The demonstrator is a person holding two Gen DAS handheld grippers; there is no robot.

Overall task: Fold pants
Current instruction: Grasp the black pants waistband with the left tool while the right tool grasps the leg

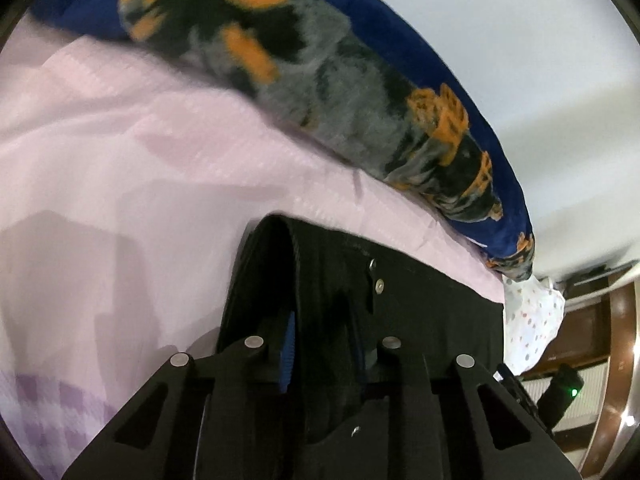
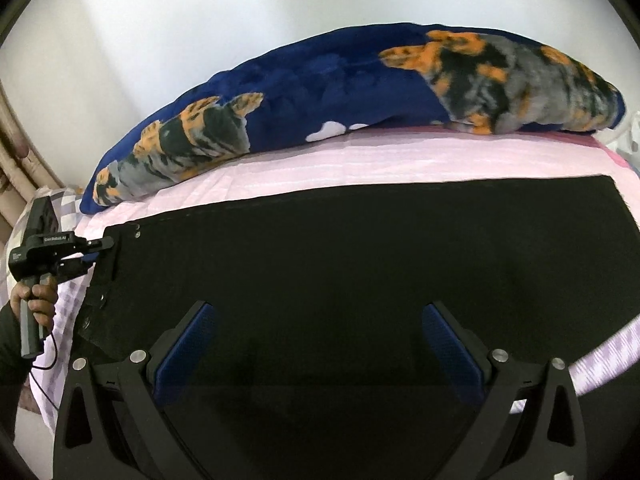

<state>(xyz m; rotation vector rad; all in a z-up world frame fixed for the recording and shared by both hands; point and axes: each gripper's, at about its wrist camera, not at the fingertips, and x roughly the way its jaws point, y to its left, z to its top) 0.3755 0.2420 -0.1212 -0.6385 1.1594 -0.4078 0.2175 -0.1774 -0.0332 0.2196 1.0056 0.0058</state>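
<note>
Black pants (image 2: 340, 264) lie spread flat on a pink bed sheet (image 2: 360, 160). My right gripper (image 2: 320, 344) is open, its blue pads wide apart just above the pants' middle, holding nothing. My left gripper (image 1: 324, 344) is shut on the waistband end of the pants (image 1: 400, 300), near the metal snaps, with the cloth bunched up between its fingers. In the right wrist view the left gripper (image 2: 96, 252) sits at the pants' left edge, held by a hand.
A long blue, orange and grey plush blanket roll (image 2: 360, 92) lies along the far side of the bed against a white wall. A spotted white cloth (image 1: 532, 320) and wooden furniture (image 1: 592, 340) stand past the bed's end.
</note>
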